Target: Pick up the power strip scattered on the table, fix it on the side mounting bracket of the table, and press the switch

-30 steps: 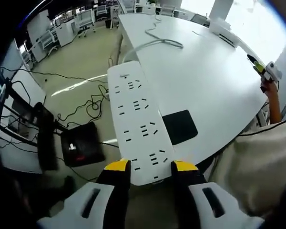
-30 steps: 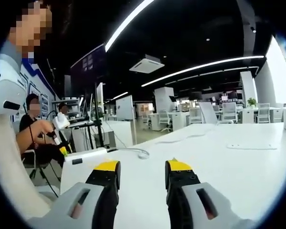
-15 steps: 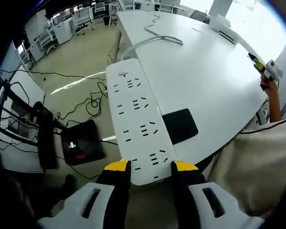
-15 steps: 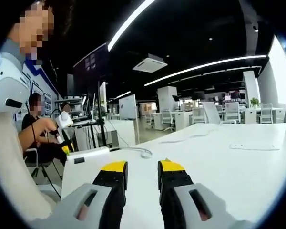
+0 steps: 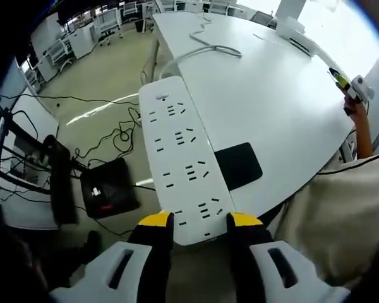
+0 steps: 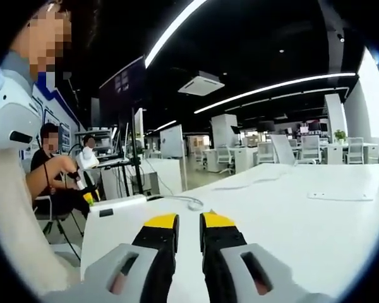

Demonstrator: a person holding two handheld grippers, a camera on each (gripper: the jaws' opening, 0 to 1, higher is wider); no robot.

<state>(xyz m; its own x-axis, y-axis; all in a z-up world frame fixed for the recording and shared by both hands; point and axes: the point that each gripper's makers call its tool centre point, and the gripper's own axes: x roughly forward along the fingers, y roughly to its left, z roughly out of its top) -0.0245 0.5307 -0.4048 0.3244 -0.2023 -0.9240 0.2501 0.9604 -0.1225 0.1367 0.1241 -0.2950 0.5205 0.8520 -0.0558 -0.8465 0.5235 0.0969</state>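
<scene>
A long white power strip (image 5: 180, 158) is clamped at its near end between the yellow-tipped jaws of my left gripper (image 5: 199, 221). It hangs over the floor along the edge of the white table (image 5: 284, 107). Its grey cable (image 5: 205, 53) runs off the far end across the table top. My right gripper (image 6: 189, 221) hovers low over the table (image 6: 290, 221) with its jaws almost touching and nothing between them. The strip's end (image 6: 117, 205), with a dark rectangular mark on its side, lies to the left of those jaws. A hand holds the right gripper (image 5: 352, 88) at the table's far right edge.
A black pad (image 5: 238, 165) lies on the table beside the strip. Below are a black box (image 5: 107, 192), a dark stand (image 5: 54, 183) and loose cables (image 5: 120, 139) on the floor. A flat white piece (image 6: 344, 196) lies on the table. A seated person (image 6: 50, 177) is at left.
The right gripper's jaws have closed from wide apart to nearly touching. The left gripper still holds the strip, with only a slight shift of its view.
</scene>
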